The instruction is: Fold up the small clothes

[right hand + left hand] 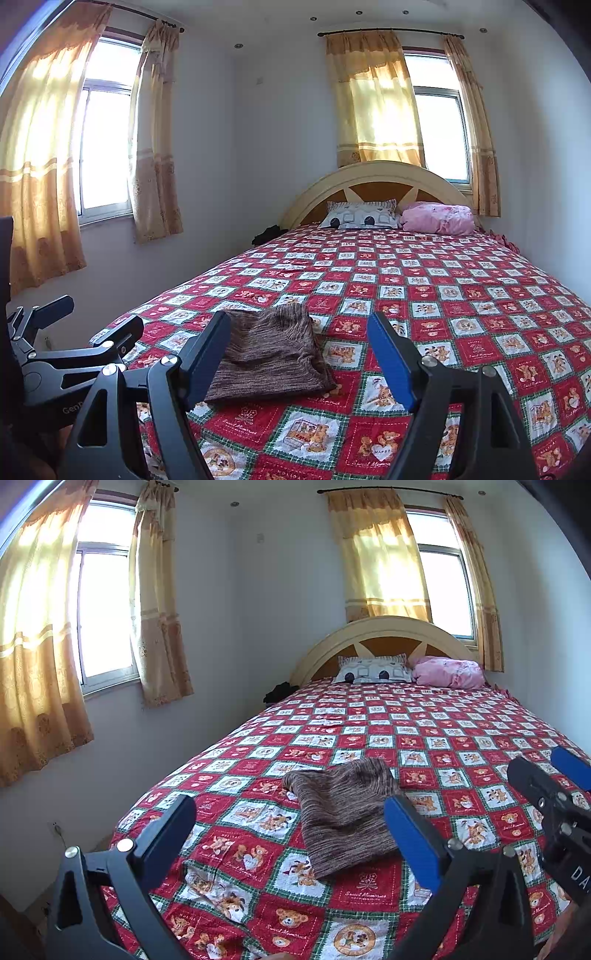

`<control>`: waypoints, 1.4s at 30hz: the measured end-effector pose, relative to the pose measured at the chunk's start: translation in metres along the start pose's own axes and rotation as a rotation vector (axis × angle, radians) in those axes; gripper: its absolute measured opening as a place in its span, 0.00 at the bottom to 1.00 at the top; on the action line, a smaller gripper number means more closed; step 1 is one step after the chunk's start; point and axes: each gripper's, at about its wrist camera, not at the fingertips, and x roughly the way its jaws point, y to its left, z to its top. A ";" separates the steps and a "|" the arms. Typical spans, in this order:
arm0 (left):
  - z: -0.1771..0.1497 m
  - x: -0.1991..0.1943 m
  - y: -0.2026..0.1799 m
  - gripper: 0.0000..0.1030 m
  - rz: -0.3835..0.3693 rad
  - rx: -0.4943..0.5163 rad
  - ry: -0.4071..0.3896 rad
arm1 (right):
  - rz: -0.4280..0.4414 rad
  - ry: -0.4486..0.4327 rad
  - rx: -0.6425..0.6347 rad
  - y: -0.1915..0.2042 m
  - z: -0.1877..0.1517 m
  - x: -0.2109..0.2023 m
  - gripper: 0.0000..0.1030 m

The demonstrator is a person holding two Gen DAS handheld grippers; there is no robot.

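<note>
A small brown striped knit garment [343,812] lies flat on the bed, folded over, near the foot end; in the right wrist view the garment [269,354] sits just past the fingers. My left gripper [291,805] hovers above the bedspread, open, nothing between its blue-padded fingers. My right gripper [299,325] is open too, empty, held short of the cloth. The right gripper [550,775] shows at the right edge of the left wrist view, and the left gripper [99,317] at the left edge of the right wrist view.
The bed carries a red, white and green teddy-bear quilt [424,738]. A patterned pillow [373,670] and a pink pillow [448,672] lie by the cream headboard [384,627]. Curtained windows stand left and behind. A dark bundle [279,692] sits beside the bed.
</note>
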 end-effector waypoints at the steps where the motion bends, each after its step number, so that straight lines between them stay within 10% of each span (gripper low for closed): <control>1: 0.000 0.000 0.000 1.00 -0.001 0.000 0.001 | 0.000 0.000 0.001 0.000 0.000 0.000 0.75; 42: -0.003 0.028 0.018 1.00 -0.016 -0.040 0.067 | -0.018 0.031 0.027 0.002 -0.007 0.008 0.75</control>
